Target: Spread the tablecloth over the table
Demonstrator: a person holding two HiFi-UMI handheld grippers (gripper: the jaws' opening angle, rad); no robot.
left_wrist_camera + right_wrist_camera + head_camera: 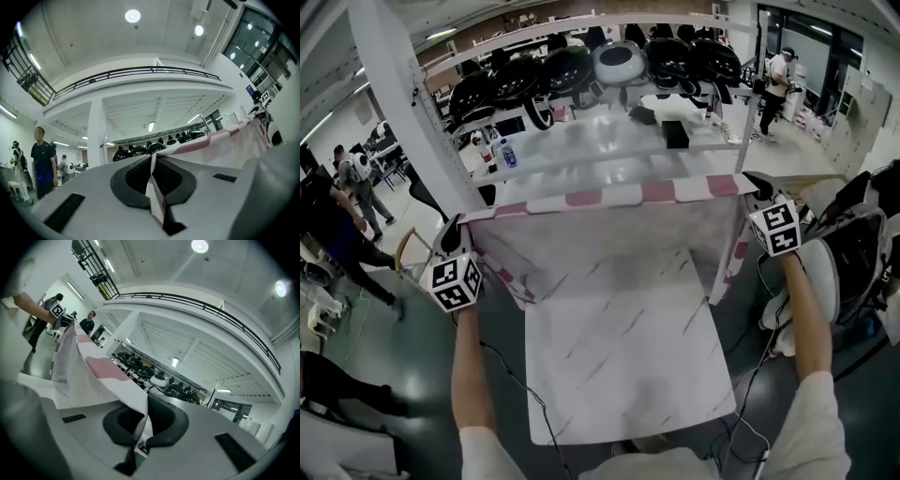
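**Between the claws: cloth stretched above the table**

Below and ahead of both claws lies the table [628, 375], its marble top mostly uncovered. The tablecloth [609, 234] hangs like a curtain between them, pink-striped hem running claw to claw. The left claw [152, 161] is pinched tight on one corner, the right claw [143, 413] on the other. I judge the hem should stay taut and level, pass the far edge, then lower evenly. Bottles [508, 153] stand beyond the left claw; I cannot read their contents.

The lifted tablecloth [609, 230] hangs in front of the table [628, 375], hiding its far end, and the left forearm [469, 375] and right forearm [808, 328] are cut off by the head view's lower edge.
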